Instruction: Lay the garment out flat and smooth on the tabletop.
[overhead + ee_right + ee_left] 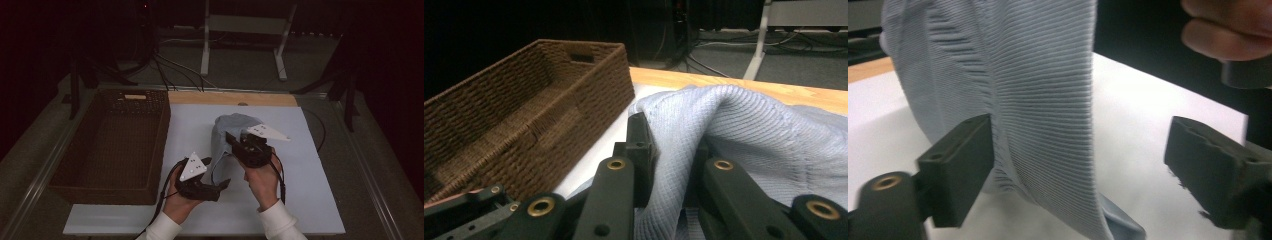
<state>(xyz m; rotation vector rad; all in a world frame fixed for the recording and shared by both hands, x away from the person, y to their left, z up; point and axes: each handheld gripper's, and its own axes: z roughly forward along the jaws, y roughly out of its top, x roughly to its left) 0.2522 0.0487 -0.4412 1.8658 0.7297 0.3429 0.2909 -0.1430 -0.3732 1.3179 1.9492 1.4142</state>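
A light blue ribbed knit cloth is bunched on the white board, one side pulled up. My right gripper is shut on a raised fold of it. In the right gripper view the cloth bulges up between the two jaws of that gripper. My left gripper sits low at the cloth's near hanging edge. In the left gripper view the cloth hangs between the wide jaws of my left gripper. It rests against the left pad and stands apart from the other pad.
A deep brown wicker basket stands left of the board, and its near wall lies close to the right gripper. A wooden strip runs along the board's far edge. Beyond the table are cables and a white stand.
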